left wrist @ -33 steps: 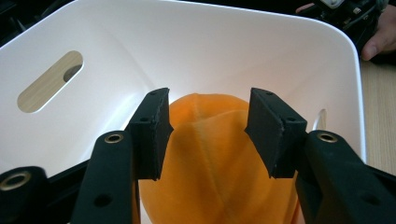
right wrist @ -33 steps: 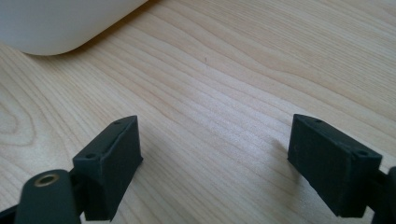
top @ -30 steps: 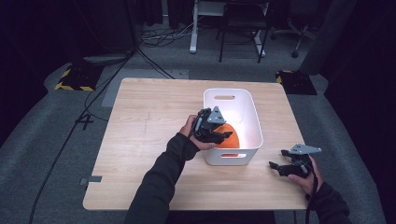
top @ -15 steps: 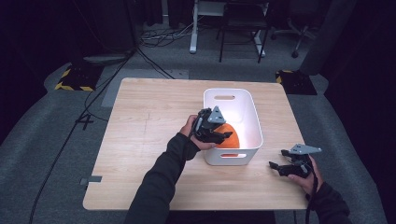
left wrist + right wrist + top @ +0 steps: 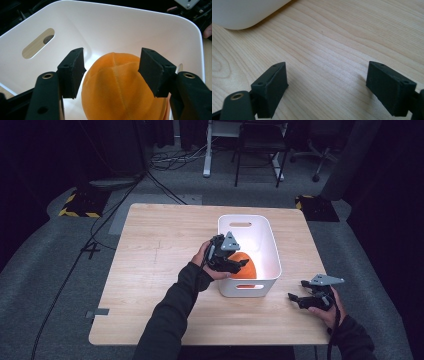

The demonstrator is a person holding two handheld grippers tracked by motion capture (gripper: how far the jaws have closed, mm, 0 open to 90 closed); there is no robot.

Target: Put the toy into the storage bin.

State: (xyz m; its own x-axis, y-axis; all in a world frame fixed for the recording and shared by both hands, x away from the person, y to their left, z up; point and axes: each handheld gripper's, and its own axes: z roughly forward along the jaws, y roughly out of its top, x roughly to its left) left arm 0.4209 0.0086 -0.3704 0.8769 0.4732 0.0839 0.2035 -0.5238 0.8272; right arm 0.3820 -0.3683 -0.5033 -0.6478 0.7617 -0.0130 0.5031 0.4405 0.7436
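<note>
left tool [image 5: 111, 72] over orange ball [image 5: 125, 92], bin [image 5: 150, 27]

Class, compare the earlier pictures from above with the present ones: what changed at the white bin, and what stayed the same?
The left gripper has just been opening its jaws over the orange stitched soft ball, which lies in the white plastic bin; the pads stand clear of it, so it is let go. Both hands, the bin and the open right gripper on the wooden table stayed put.

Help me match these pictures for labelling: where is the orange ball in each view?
High view: the orange ball lies in the near end of the white bin, beside the left gripper.
Left gripper view: bottom centre, between the open jaws.
Right gripper view: not in it.
Shared landmark: the white bin.
</note>
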